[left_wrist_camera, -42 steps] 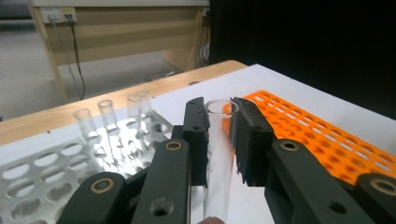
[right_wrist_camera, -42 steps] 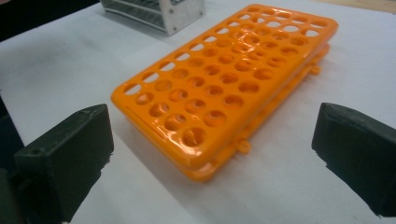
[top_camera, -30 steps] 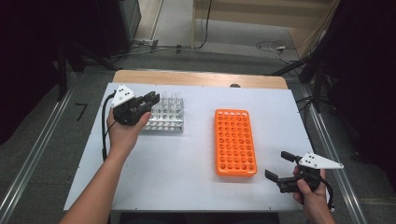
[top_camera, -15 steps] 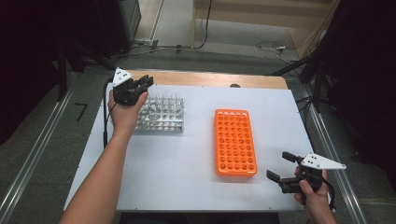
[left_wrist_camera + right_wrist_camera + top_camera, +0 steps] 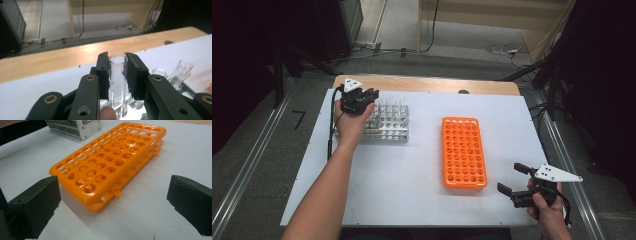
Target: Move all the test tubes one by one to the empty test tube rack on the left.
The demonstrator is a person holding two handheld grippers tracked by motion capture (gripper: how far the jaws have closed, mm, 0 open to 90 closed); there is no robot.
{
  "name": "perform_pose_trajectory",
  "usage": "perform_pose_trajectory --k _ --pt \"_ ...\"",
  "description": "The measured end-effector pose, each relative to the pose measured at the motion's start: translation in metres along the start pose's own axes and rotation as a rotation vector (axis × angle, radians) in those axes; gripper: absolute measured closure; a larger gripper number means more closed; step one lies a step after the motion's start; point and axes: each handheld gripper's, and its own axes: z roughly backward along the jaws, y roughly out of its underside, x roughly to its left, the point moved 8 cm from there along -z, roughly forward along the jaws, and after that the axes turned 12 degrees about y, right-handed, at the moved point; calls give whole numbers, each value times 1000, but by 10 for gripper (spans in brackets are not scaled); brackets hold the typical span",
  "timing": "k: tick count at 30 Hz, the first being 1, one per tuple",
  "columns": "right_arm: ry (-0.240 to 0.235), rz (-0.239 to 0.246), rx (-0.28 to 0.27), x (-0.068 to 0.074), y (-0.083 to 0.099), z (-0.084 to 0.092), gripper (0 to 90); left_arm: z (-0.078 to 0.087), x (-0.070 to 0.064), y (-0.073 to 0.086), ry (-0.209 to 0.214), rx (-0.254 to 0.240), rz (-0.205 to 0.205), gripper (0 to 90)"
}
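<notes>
A clear glass test tube [image 5: 117,75] stands upright between the pads of my left gripper [image 5: 118,62], its lower end down in the metal tube rack [image 5: 387,127]. Both pads touch the tube's sides, though the jaws have just been opening slightly. In the high view my left gripper [image 5: 371,93] is over the rack's far left corner. An orange rack [image 5: 463,150] with many empty holes lies at mid-table. My right gripper [image 5: 510,177] rests open near the front right corner, and its own view faces the orange rack [image 5: 107,165] with nothing between the jaws.
More clear tubes [image 5: 181,71] lean in the metal rack to the right of the held one. The white table top [image 5: 412,190] ends in a wooden strip [image 5: 427,85] at the far edge. Metal rails run along both sides of the table.
My left hand has shifted from the rack's left side toward its far left corner. The right hand has stayed where it was.
</notes>
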Motion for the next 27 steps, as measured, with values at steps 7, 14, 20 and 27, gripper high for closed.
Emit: perform_pose_trajectory --k 7,14,20,27 --pt "-3 0 4 1 0 -1 0 9 1 3 6 0 24 589" --pt "-4 -2 4 1 0 -2 0 28 -6 6 39 -25 54 402" --pt "-4 -2 7 2 0 -4 0 51 -20 18 51 -31 36 154" --pt "0 -2 12 2 2 -9 0 79 -43 34 95 -46 8 24"
